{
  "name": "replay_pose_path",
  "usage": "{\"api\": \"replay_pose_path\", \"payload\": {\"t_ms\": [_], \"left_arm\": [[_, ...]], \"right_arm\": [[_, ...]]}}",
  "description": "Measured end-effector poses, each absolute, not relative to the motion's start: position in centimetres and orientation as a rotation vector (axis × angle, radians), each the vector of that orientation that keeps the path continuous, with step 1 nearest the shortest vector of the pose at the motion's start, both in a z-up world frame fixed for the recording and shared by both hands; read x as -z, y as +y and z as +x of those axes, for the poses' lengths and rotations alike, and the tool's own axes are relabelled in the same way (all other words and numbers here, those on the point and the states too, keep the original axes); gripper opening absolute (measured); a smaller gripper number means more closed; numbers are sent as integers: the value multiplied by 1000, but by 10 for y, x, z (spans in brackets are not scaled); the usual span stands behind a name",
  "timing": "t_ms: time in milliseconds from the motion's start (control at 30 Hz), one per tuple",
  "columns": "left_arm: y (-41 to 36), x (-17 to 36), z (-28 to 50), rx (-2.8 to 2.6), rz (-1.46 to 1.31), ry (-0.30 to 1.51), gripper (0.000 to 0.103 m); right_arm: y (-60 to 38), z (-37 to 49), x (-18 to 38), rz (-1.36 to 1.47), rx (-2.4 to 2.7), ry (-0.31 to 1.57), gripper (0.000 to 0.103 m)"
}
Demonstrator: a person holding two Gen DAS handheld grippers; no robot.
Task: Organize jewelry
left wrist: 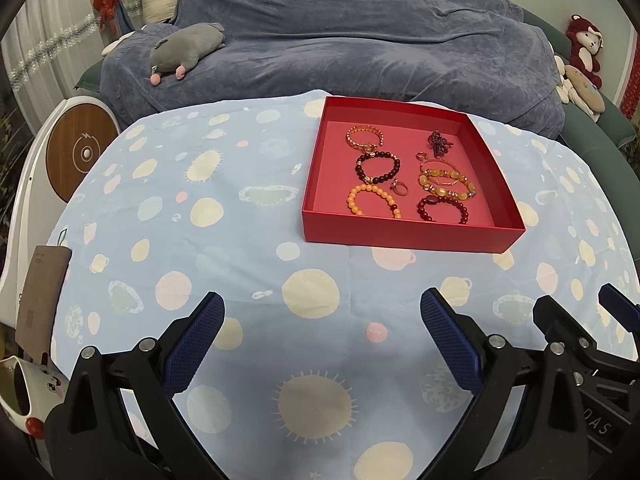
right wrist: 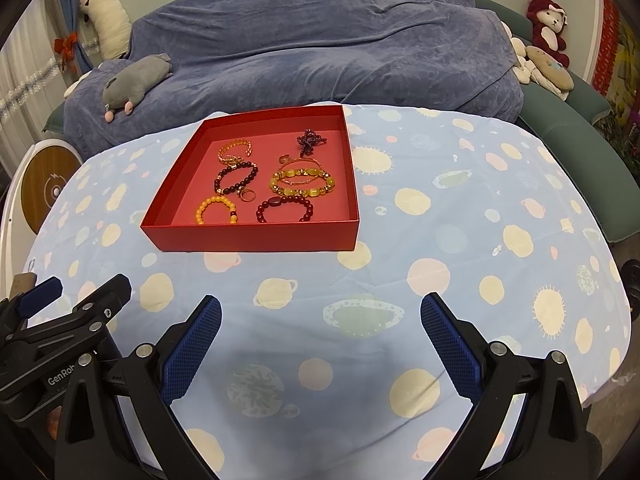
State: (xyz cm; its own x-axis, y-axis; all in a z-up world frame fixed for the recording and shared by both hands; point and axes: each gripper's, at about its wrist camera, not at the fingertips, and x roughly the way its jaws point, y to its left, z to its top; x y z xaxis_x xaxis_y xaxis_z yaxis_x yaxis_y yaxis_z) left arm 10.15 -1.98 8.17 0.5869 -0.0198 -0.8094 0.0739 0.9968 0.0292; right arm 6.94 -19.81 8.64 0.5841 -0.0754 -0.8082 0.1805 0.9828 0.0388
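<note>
Jewelry was what this job was about, and all of it lay inside the red box (left wrist: 412, 236), well ahead of both tools. The left gripper (left wrist: 322, 336) had its blue fingers (left wrist: 196, 344) spread wide apart with nothing between them. The right gripper (right wrist: 320, 336) was the same, its fingers (right wrist: 452, 348) wide apart and empty. Both hung low over the near part of the worktop (left wrist: 200, 240), side by side, each one showing at the edge of the other's view. They were probably held back there because nothing needed picking up just then.

The worktop was covered with a light blue cloth (right wrist: 460, 208) printed with suns and planets. No loose piece showed on the cloth, so the tidying looked finished or almost finished. In the box the pieces lay spread out and mostly apart, so each could be seen: an orange bead bracelet (left wrist: 372, 200) and a dark red bead bracelet (left wrist: 442, 208) at the near side, a black bead bracelet (left wrist: 378, 168) in the middle, a yellow bead bracelet (left wrist: 446, 184) with a thin gold bangle lying over it, a gold chain bracelet (left wrist: 362, 136) and a dark purple tangle (left wrist: 438, 142) at the far side. A small ring (left wrist: 400, 188) sat between the bracelets.

The tangle was too small to tell; it may have been a necklace. The near wall of the box hid a strip of its floor. Behind it a blue blanket (right wrist: 320, 40) covered a sofa.
</note>
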Motion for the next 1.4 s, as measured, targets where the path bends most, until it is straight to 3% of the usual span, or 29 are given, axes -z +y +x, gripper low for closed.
{"api": "replay_pose_path", "payload": {"t_ms": [1400], "left_arm": [[-27,-73,118,51,87,955,93]], "right_arm": [[-201,83,-74,114,149,948,96]]}}
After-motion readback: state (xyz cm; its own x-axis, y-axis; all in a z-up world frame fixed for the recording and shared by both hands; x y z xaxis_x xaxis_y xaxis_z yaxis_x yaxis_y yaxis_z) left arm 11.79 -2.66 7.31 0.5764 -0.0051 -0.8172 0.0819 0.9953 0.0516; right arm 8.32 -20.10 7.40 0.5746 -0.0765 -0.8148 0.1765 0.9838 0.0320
